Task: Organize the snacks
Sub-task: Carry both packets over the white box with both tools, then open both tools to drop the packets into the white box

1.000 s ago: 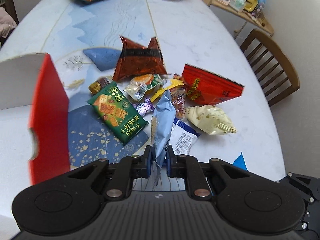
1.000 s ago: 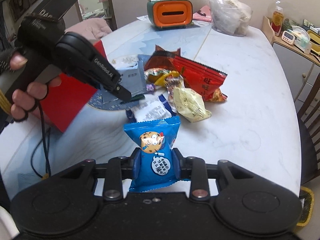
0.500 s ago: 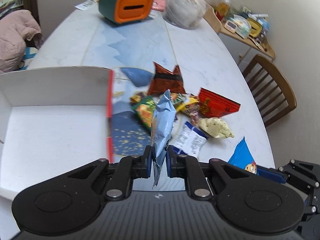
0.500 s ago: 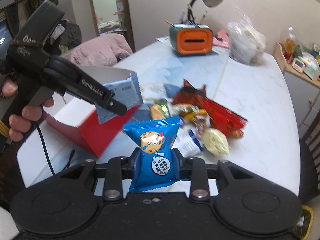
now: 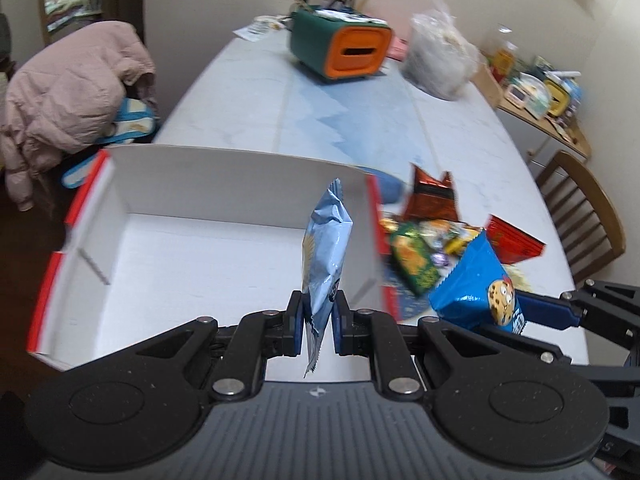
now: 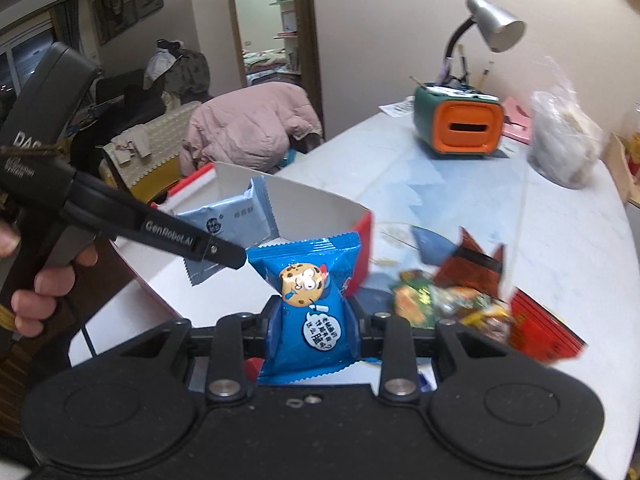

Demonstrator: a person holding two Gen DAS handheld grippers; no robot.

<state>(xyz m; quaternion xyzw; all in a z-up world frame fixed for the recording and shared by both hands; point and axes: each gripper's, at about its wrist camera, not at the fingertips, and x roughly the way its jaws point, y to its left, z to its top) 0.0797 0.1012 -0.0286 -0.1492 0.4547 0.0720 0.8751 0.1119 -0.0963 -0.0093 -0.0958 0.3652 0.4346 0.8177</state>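
I see a pale blue foil packet [image 5: 326,248] against my box [image 5: 192,256], which is white inside and red outside. My other packet [image 6: 310,300] is bright blue with a tan cookie face and a dark speech bubble. The desk [image 5: 360,120] is white marble with light blue patches. Near its right edge lie a dark red-brown foil bag [image 5: 432,196], a green biscuit pack [image 5: 412,264] and a red pack [image 5: 514,240]. At the far edge stands a green holder [image 5: 340,48] with an orange front.

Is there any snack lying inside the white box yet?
No: in the left wrist view the white box shows only a bare floor, and the pale blue packet is clamped in the left tool above it.
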